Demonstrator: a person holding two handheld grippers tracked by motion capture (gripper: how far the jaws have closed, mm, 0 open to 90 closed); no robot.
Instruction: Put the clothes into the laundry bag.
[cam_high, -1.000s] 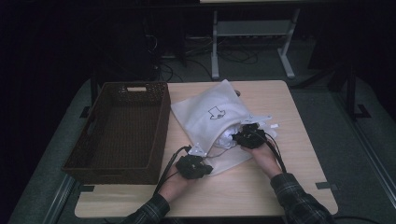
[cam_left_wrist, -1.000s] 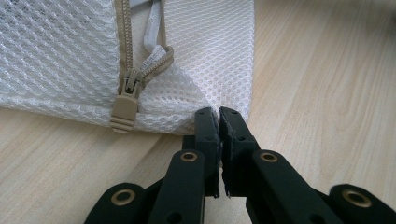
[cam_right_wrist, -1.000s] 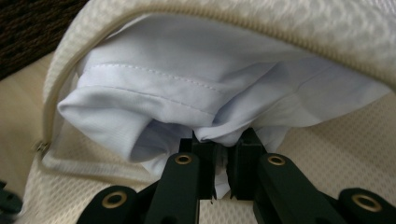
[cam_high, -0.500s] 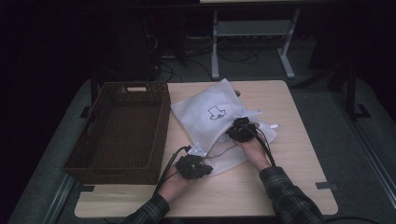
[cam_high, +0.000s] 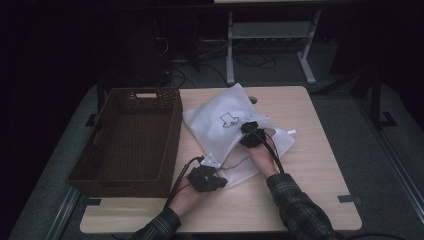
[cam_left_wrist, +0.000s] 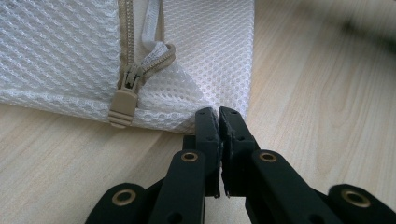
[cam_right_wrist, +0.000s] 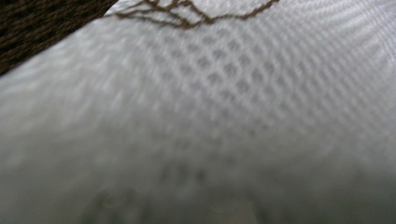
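Observation:
A white mesh bag (cam_high: 225, 120) with a small dark print lies on the wooden table (cam_high: 310, 165), its zipped side toward me. My left gripper (cam_high: 207, 177) sits at the bag's near corner. In the left gripper view its jaws (cam_left_wrist: 219, 112) are shut on that corner of the mesh (cam_left_wrist: 60, 56), beside the beige zipper pull (cam_left_wrist: 122, 105). My right gripper (cam_high: 248, 134) rests at the bag's open side, partly under the raised top layer. The right gripper view is a blurred close-up of mesh (cam_right_wrist: 210, 93), and its jaws are hidden.
A dark brown wicker basket (cam_high: 175, 131) stands left of the bag, and a corner of it appears in the right gripper view (cam_right_wrist: 37, 23). A metal stand (cam_high: 270, 35) and cables are on the floor beyond the table's far edge.
My right gripper has slid left and away from me, deeper against the bag. The left gripper and the pinched corner have stayed put.

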